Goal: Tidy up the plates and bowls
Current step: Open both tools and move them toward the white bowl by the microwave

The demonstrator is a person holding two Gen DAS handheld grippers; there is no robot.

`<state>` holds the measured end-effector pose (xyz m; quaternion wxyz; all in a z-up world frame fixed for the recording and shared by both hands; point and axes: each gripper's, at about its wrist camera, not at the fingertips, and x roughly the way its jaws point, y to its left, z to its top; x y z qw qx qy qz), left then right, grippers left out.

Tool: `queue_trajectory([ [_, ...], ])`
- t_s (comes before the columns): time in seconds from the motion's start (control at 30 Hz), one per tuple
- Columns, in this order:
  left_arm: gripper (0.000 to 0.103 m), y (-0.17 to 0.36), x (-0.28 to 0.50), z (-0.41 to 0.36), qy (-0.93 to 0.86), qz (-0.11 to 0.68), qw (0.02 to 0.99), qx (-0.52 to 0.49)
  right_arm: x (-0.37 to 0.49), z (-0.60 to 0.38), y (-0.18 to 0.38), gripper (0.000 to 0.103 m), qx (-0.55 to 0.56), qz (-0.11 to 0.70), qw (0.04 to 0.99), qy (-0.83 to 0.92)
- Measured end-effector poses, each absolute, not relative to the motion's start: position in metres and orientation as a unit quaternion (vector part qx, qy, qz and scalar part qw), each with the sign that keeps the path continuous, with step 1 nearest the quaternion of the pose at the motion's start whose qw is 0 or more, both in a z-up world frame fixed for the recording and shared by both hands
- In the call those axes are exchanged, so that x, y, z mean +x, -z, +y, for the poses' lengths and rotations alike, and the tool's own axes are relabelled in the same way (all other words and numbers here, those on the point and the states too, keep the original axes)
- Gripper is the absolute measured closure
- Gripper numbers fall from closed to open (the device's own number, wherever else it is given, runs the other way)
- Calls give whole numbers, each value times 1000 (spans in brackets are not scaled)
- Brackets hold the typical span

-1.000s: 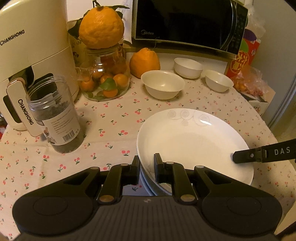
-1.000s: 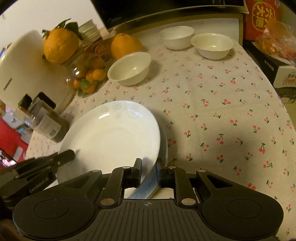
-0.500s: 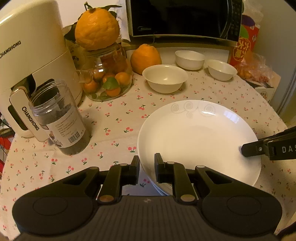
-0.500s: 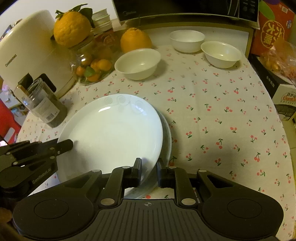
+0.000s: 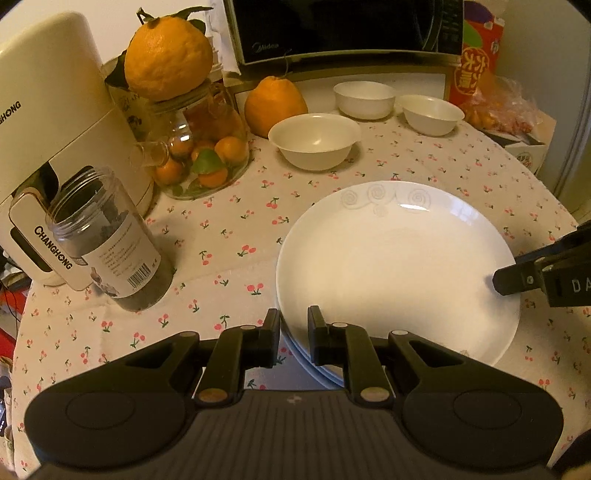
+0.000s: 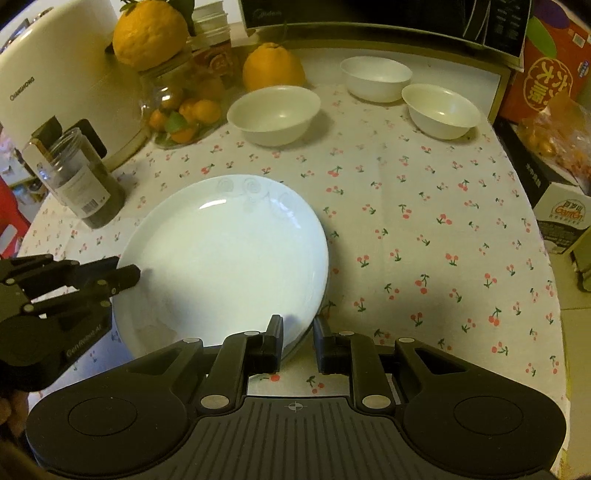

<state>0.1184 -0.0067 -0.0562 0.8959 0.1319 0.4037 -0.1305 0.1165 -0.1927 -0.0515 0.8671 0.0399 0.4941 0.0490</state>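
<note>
A stack of white plates (image 5: 395, 266) lies on the cherry-print tablecloth, also in the right wrist view (image 6: 225, 258). My left gripper (image 5: 293, 325) is shut on the stack's near-left rim. My right gripper (image 6: 298, 332) is shut on the opposite rim; its fingers (image 5: 517, 277) show at the right of the left wrist view. The left gripper's fingers (image 6: 122, 277) show at the left of the right wrist view. Three white bowls stand beyond: a large one (image 5: 314, 140) (image 6: 273, 114) and two smaller ones (image 5: 364, 99) (image 5: 430, 113) further back.
A plastic jar (image 5: 110, 243), a cream appliance (image 5: 44, 122) and a glass jar of oranges (image 5: 195, 147) stand at the left. A loose orange (image 5: 275, 105) and a microwave (image 5: 343, 29) are at the back. Boxes and bags (image 6: 546, 92) crowd the right edge.
Both grippers, still shut on the plate stack, have pulled back and up a little; the views have widened. The stack looks more level and better aligned than a second ago.
</note>
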Motion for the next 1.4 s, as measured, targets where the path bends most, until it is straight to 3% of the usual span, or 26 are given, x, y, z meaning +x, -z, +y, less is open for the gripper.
queue_trajectory([
  [0.1, 84, 56, 121, -6, 136, 412, 892, 126, 117, -192, 51, 82, 37, 497, 865, -52],
  [0.17, 78, 56, 123, -4, 139, 424, 888, 110, 118, -192, 51, 76, 38, 502, 862, -60],
  [0.23, 78, 57, 126, -1, 139, 433, 886, 92, 119, -192, 50, 62, 47, 505, 859, -68],
  [0.3, 72, 57, 128, 1, 137, 439, 884, 79, 119, -192, 49, 40, 52, 505, 858, -71],
  [0.43, 58, 55, 130, 4, 136, 443, 884, 66, 120, -190, 48, 32, 48, 504, 859, -76],
  [0.57, 34, 52, 133, 6, 135, 443, 884, 57, 123, -191, 48, 25, 47, 504, 860, -72],
  [0.67, 25, 50, 137, 7, 132, 444, 885, 51, 126, -195, 47, 17, 51, 498, 863, -61],
  [0.8, 9, 49, 143, 7, 124, 442, 887, 37, 132, -202, 46, 16, 59, 490, 868, -47],
  [1.1, 1, 38, 162, -3, 115, 429, 896, 4, 147, -219, 42, 10, 78, 466, 881, -25],
  [1.4, 1, 15, 191, -24, 102, 406, 908, -5, 167, -255, 24, 6, 111, 441, 891, 3],
])
